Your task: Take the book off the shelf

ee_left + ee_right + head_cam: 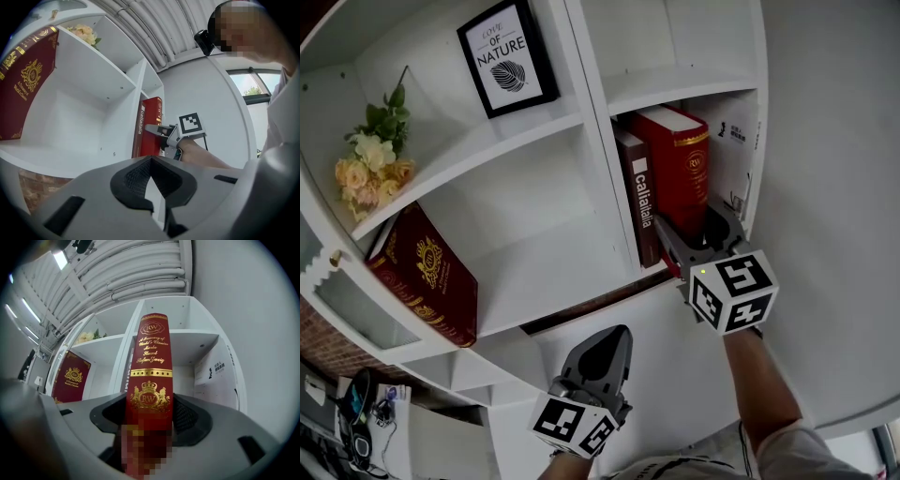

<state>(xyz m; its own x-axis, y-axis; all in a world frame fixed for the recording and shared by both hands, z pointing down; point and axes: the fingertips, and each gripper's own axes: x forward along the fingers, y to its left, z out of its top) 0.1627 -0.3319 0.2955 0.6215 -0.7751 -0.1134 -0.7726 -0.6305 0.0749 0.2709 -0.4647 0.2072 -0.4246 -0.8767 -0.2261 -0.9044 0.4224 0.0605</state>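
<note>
A thick red book (678, 164) with a gold RW crest stands upright in the right compartment of the white shelf (544, 202), pressed against a dark brown book (636, 192). My right gripper (687, 223) is shut on the lower spine of the red book (151, 366), one jaw on each side; in the right gripper view this gripper (150, 409) shows the spine filling its gap. My left gripper (598, 359) hangs below the shelf's front edge, shut and holding nothing. The left gripper view shows its jaws (150, 180) together, with the right gripper (158, 131) at the red book (153, 119).
A dark red book (424, 272) leans in the left compartment. A framed print (506, 56) and pale flowers (373, 155) sit on the shelf above. A white box (734, 150) stands right of the red book. A grey wall (834, 187) lies to the right.
</note>
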